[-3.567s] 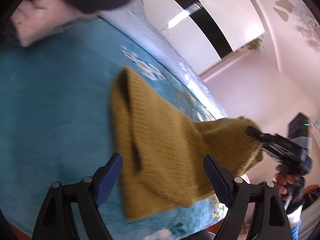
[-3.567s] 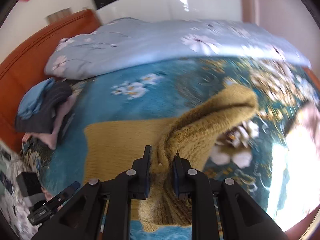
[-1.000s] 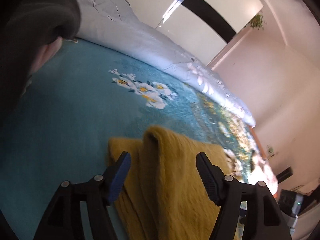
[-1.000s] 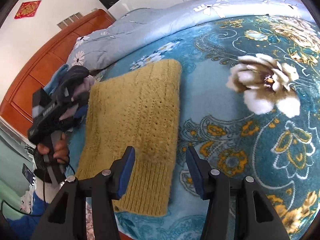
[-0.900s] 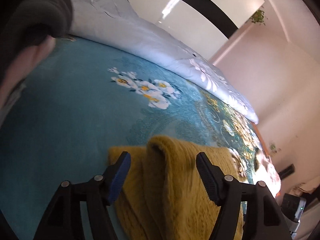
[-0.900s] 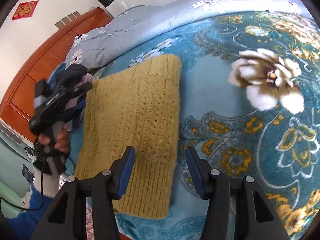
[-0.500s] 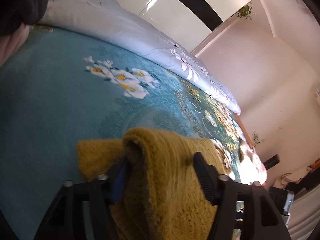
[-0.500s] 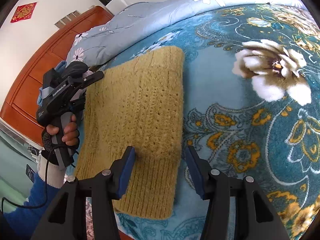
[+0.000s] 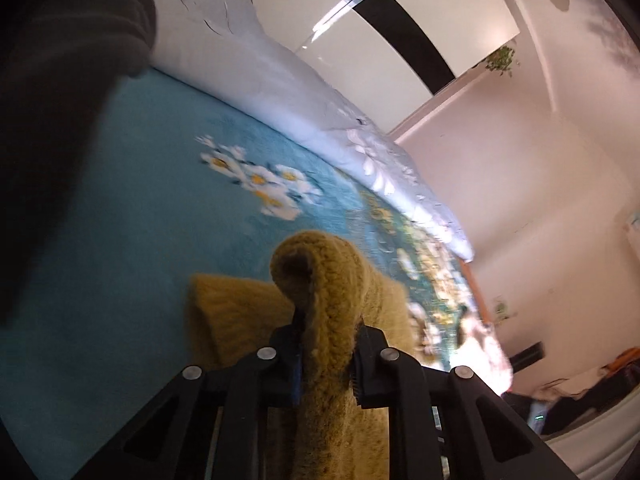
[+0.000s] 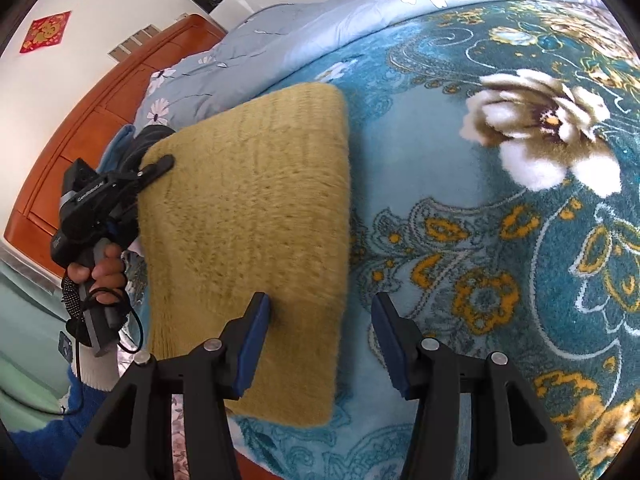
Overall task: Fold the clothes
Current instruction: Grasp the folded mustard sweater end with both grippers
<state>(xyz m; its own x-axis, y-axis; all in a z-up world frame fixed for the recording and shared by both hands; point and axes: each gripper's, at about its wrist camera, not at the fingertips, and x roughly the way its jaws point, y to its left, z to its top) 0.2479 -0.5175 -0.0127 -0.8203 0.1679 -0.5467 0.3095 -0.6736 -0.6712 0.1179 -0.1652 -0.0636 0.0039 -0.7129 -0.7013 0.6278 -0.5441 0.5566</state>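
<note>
The left gripper point(image 9: 325, 354) has just clamped the folded yellow sweater's point(image 10: 256, 216) edge, ready for another fold, while the right gripper point(image 10: 320, 334) hangs spread wide.

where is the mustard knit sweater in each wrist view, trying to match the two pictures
Left wrist: mustard sweater bottom centre, one bunched edge pinched in the shut left gripper.
Right wrist: sweater lies folded left of centre, its near edge between the open right gripper fingers.
Shared landmark: pale blue floral quilt behind the sweater.

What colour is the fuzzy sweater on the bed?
The sweater is mustard yellow, a plain knit. The right wrist view shows it best.
</note>
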